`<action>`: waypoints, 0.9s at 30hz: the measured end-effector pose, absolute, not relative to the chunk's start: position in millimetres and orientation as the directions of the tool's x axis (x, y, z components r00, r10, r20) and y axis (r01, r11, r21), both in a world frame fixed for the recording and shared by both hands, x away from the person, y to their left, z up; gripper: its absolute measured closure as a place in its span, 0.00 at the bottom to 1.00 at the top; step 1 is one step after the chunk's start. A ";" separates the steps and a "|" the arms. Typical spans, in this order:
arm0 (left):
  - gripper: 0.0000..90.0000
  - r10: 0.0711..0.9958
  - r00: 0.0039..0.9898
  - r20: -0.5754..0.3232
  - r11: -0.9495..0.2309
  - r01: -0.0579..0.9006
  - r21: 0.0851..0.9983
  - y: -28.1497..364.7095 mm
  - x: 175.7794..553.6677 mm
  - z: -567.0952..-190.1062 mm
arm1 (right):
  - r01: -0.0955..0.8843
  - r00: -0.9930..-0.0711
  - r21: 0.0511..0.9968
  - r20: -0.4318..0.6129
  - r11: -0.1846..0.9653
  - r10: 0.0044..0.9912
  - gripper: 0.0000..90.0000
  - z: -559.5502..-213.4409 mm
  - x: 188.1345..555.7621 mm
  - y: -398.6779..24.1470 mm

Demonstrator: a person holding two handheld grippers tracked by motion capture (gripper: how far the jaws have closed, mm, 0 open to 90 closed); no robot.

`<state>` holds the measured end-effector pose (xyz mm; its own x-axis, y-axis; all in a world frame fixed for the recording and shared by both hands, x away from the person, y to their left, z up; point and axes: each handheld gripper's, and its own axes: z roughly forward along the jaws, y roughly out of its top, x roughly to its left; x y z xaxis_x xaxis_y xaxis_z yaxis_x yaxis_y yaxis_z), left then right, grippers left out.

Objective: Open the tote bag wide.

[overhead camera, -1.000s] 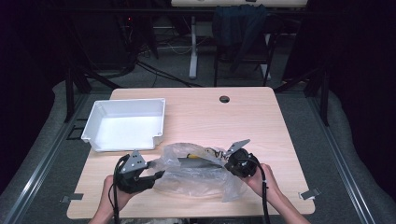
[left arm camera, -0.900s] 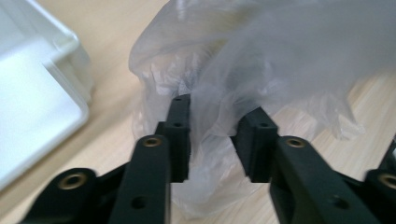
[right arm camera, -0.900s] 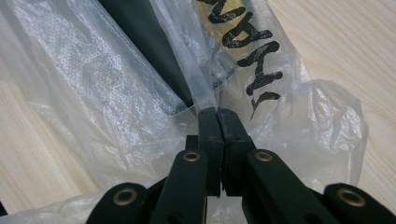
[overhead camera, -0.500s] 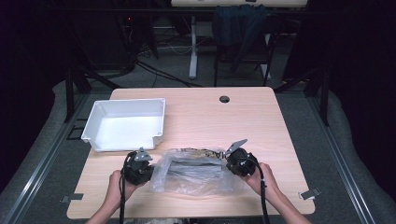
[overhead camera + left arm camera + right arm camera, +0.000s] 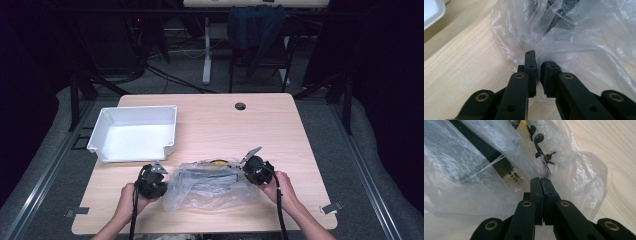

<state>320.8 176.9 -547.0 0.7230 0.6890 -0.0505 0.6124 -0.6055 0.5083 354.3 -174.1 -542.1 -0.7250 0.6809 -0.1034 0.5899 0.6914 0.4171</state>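
Bag's flattened out now! The clear plastic bag (image 5: 210, 187) lies near-centre on the surface (image 5: 210, 125), left gripper (image 5: 537, 75) nearly clenched at its left edge, right gripper (image 5: 541, 192) clamping its right edge — pulling it taut, I'd say.

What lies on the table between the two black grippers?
In the high view, a crumpled clear plastic bag with dark contents lies between the left gripper and the right gripper.

Place: lab or recording rig | Evidence: wooden desk (image 5: 210, 125) ringed by dark metal frame (image 5: 75, 95), floor cables (image 5: 170, 75), dim surroundings, second desk leg (image 5: 206, 50) behind.
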 end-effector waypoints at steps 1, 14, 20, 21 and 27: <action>0.81 0.689 0.723 -0.050 -0.606 0.612 0.508 177.5 320.4 -545.1 | 0.587 -0.726 0.425 -0.099 0.689 0.680 0.99 -541.4 353.4 -174.1; 0.39 0.695 0.719 -0.014 -0.620 0.608 0.496 202.5 304.4 -517.7 | 0.570 -0.731 0.477 -0.077 0.669 0.678 0.99 -527.2 346.4 -175.2; 0.38 0.714 0.700 -0.019 -0.598 0.623 0.504 215.2 307.2 -507.3 | 0.569 -0.732 0.475 -0.080 0.671 0.677 0.99 -526.2 346.3 -175.7; 0.37 0.711 0.703 -0.015 -0.603 0.620 0.502 216.1 307.5 -506.6 | 0.567 -0.732 0.481 -0.078 0.669 0.677 0.99 -526.4 346.2 -175.5; 0.37 0.653 0.757 -0.015 -0.631 0.555 0.541 207.7 296.6 -499.8 | 0.565 -0.732 0.483 -0.081 0.669 0.677 0.99 -525.8 345.8 -175.5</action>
<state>296.6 207.7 -499.8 0.7571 0.6531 -0.0151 0.5554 -0.6313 0.5413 345.8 -175.5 -525.8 -0.7315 0.6769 -0.0815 0.5651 0.6689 0.4830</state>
